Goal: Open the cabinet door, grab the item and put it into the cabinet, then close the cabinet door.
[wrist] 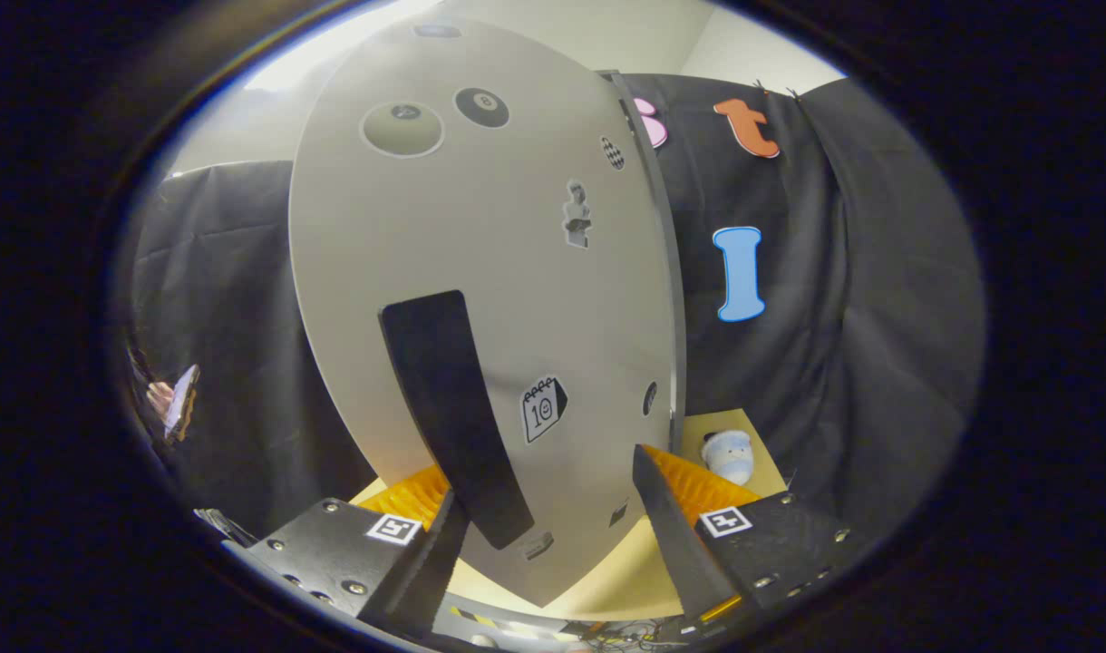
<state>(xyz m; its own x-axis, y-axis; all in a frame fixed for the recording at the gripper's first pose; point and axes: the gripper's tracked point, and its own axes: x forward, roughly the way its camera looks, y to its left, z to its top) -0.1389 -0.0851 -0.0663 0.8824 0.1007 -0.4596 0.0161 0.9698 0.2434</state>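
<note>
Taking the cabinet door [480, 299] as the landmark: far to its left, against the dark cloth, a person's hand [160, 396] holds a flat device [183, 401], well apart from the work. The door itself is a pale panel dotted with stickers, standing upright right in front of the gripper [553, 535] and seen nearly face-on. On its lower left half sits a long dark handle [449, 408], slanting down towards the left finger. The fingers are spread wide, one on either side of the door's lower part, pinching nothing; the handle's lower end lies just inside the left finger. That spread would suit taking the handle, or having just let go of it.

Right of the door's edge, on the tan tabletop [761, 472], a small pale plush toy [730, 453] rests just beyond the right finger, outside the cabinet. It is likely the item to be stowed. The cabinet's interior is hidden behind the door, so its contents cannot be told.
</note>
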